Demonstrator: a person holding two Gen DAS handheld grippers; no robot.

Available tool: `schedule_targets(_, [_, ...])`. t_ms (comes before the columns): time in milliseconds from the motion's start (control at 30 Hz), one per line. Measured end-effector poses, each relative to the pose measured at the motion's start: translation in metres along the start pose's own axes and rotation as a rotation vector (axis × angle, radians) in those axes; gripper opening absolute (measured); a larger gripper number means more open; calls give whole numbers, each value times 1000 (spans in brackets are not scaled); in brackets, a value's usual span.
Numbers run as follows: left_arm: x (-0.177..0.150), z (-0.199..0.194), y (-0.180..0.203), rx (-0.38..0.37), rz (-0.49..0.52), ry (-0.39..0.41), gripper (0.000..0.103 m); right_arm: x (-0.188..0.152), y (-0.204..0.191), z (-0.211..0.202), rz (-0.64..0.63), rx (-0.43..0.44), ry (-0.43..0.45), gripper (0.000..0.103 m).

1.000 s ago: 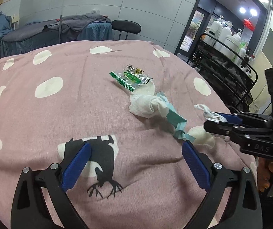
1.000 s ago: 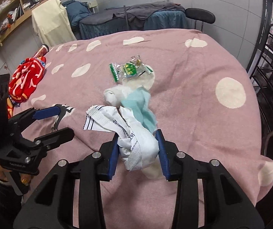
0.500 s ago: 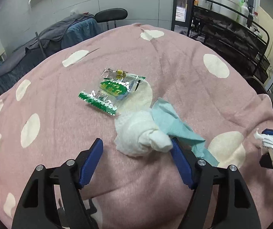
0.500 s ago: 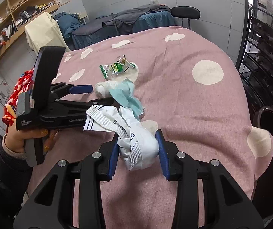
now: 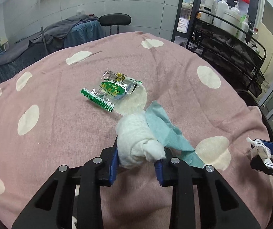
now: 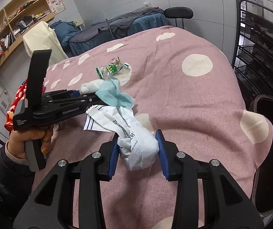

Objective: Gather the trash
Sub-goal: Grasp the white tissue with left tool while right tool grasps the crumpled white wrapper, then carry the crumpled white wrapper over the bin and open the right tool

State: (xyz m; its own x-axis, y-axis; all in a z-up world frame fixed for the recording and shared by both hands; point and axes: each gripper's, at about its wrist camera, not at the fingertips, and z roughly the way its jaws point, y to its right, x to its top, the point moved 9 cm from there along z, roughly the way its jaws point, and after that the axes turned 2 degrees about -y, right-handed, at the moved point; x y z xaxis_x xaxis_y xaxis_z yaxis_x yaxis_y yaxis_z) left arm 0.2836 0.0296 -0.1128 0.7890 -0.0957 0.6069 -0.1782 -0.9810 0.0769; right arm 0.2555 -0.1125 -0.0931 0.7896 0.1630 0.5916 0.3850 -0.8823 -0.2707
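On the pink dotted bed cover (image 5: pixel 60 133) lies a white tissue wad (image 5: pixel 136 139) stuck to a teal tissue (image 5: pixel 165 131). My left gripper (image 5: pixel 136 164) is closing its jaws on the wad, and both blue pads touch its sides. From the right wrist view the left gripper (image 6: pixel 79 93) reaches in from the left with the tissue wad (image 6: pixel 90 85) at its tips. A green and clear snack wrapper (image 5: pixel 109 92) lies loose farther back. My right gripper (image 6: pixel 137 152) is shut on a crumpled white printed wrapper (image 6: pixel 136 141), held just above the cover.
A black wire rack (image 5: pixel 231 53) with pump bottles stands right of the bed. A dark bin (image 6: pixel 269 133) sits at the bed's right edge. A red patterned cloth (image 6: pixel 16 99) lies at the left. Another covered bed and a stool stand behind.
My left gripper moved forward over the cover to the tissue wad and its jaws narrowed from wide open onto it. The right gripper kept its white wrapper and shifted a little sideways.
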Motion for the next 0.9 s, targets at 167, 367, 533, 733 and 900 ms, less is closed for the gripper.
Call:
schedule_targets(167, [-11,-28,-6,-25,-69,50,31,-5,-3,-7,3,10,21,38])
schedule_targets(367, [-24,-69,11,-81,-93,130,31,-9,-1,-19,5,1,63,38])
schedule_targets(533, [-32,-98,46,-217,-92,178,31,-14,7,-31,17,-18,92,38])
schedule_targets(733, [-36,-110,103,-301,-3,194,31,-22,26,-46,55,-46,122,38])
schedule_targets(900, [-34,-105,141,-364,45,188,31,-25,51,-68,91,-111,166,38])
